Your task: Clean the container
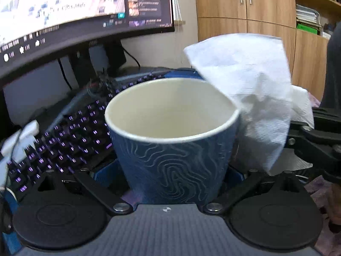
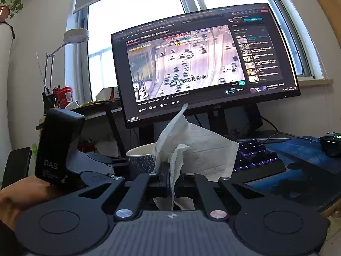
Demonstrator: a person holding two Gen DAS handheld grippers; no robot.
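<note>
A blue paper cup with a wavy pattern and a white inside sits upright between my left gripper's blue fingers, which are shut on it. The cup looks empty. My right gripper is shut on a white paper tissue, which stands up above its jaws. In the left wrist view the tissue hangs at the cup's right rim, overlapping its edge. In the right wrist view the cup shows just left of and behind the tissue.
A large monitor stands behind a backlit keyboard on a blue desk mat. A mouse lies at far right. A desk lamp and pen holders are at left. Wooden cabinets stand to the right.
</note>
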